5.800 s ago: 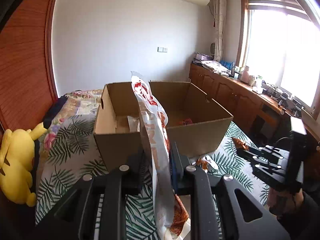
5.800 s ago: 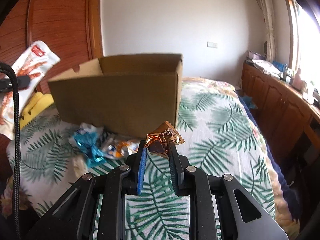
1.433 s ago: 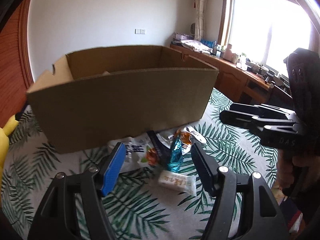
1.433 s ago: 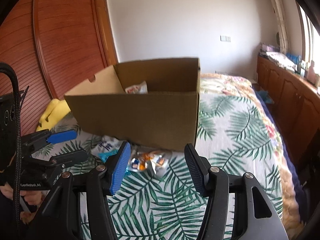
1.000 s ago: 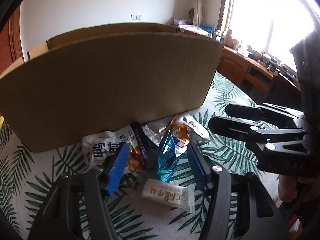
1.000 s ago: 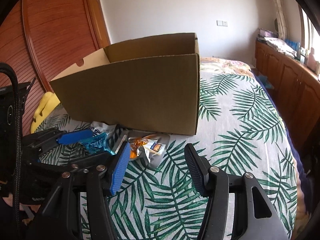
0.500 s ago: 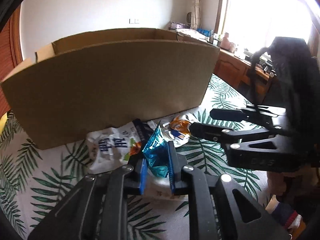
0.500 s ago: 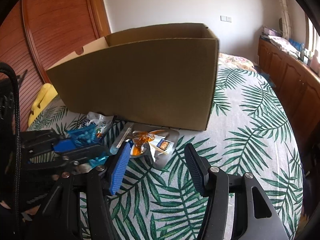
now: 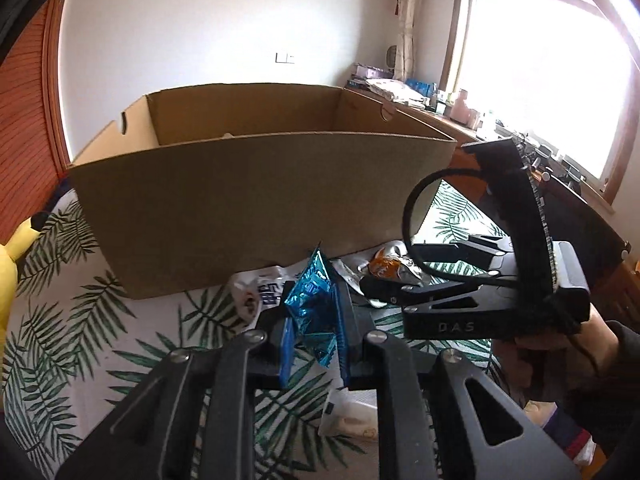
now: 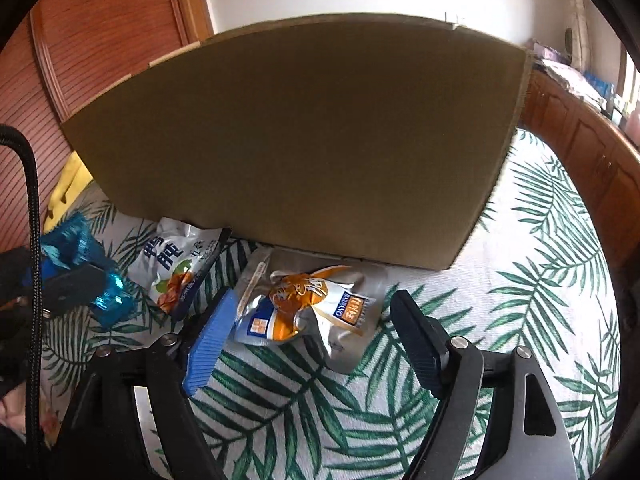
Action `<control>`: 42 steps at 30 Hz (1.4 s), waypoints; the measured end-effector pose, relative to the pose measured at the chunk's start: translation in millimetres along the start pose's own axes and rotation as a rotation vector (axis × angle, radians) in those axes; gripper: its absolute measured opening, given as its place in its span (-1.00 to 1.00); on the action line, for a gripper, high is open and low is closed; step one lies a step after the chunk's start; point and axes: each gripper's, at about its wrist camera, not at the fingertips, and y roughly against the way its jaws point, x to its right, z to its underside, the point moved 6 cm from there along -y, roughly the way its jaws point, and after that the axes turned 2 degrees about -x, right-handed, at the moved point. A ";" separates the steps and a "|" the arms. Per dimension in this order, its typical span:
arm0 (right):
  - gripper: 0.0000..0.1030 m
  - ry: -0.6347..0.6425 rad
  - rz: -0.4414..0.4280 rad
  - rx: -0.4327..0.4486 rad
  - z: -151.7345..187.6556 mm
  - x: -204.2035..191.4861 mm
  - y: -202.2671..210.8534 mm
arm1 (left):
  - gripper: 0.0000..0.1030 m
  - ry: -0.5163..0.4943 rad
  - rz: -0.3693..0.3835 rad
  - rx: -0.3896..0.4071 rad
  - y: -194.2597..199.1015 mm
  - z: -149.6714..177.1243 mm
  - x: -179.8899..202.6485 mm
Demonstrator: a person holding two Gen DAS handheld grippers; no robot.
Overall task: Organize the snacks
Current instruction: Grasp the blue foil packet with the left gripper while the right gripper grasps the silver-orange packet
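Note:
My left gripper (image 9: pixel 314 320) is shut on a shiny blue snack packet (image 9: pixel 314 300) and holds it above the bed, in front of the open cardboard box (image 9: pixel 256 200). The packet also shows at the left of the right wrist view (image 10: pixel 76 248). My right gripper (image 10: pixel 316 336) is open, low over a silver and orange snack pouch (image 10: pixel 308 308) that lies between its fingers in front of the box (image 10: pixel 304 144). A white pouch with blue writing (image 10: pixel 176 264) lies to its left. The right gripper also shows in the left wrist view (image 9: pixel 388 290).
A palm-leaf bedspread (image 10: pixel 520 280) covers the bed. A small white packet (image 9: pixel 352 420) lies under my left gripper. A yellow plush toy (image 9: pixel 12 256) sits at the left. Wooden cabinets (image 10: pixel 580 128) run along the right under a window.
My left gripper has lifted the blue packet up off the bed. My right gripper has moved down and closer to the orange pouch, still open.

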 end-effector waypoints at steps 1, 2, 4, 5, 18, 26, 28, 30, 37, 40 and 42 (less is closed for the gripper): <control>0.60 0.007 0.004 -0.006 -0.6 -1.4 -1.6 | -0.72 0.005 -0.002 0.003 2.9 0.2 -2.1; 0.62 0.014 0.010 -0.008 -1.3 -2.6 -2.3 | -0.72 0.009 -0.002 0.005 0.5 -2.0 -1.7; 0.64 0.034 0.027 -0.019 -1.8 -5.7 -4.9 | -0.72 0.017 -0.003 0.010 3.4 -2.0 -2.8; 0.65 0.050 0.042 -0.026 -2.0 -7.9 -6.8 | -0.72 0.019 -0.004 0.012 6.2 -0.1 -6.0; 0.57 0.096 0.058 -0.033 -0.3 -17.8 -4.5 | -0.72 0.044 -0.016 0.016 6.6 4.9 -10.0; -0.03 0.052 -0.006 0.006 11.2 -22.4 21.3 | -0.72 0.044 -0.004 0.017 4.4 5.0 -8.0; -0.12 0.060 -0.007 0.007 13.4 -22.3 24.3 | -0.72 0.042 -0.003 0.016 3.5 4.7 -7.1; -0.18 0.056 -0.016 0.006 14.7 -19.8 27.1 | -0.72 0.042 -0.001 0.017 3.5 4.3 -6.3; -0.37 0.090 -0.026 0.048 20.4 -21.8 45.6 | -0.72 0.045 0.001 0.017 2.5 5.8 -7.0; -0.46 0.096 -0.028 0.066 24.6 -22.0 55.5 | -0.72 0.045 0.002 0.020 3.3 5.0 -6.5; -0.76 0.102 -0.025 0.080 26.9 -21.4 61.7 | -0.72 0.042 0.003 0.022 3.8 4.3 -5.9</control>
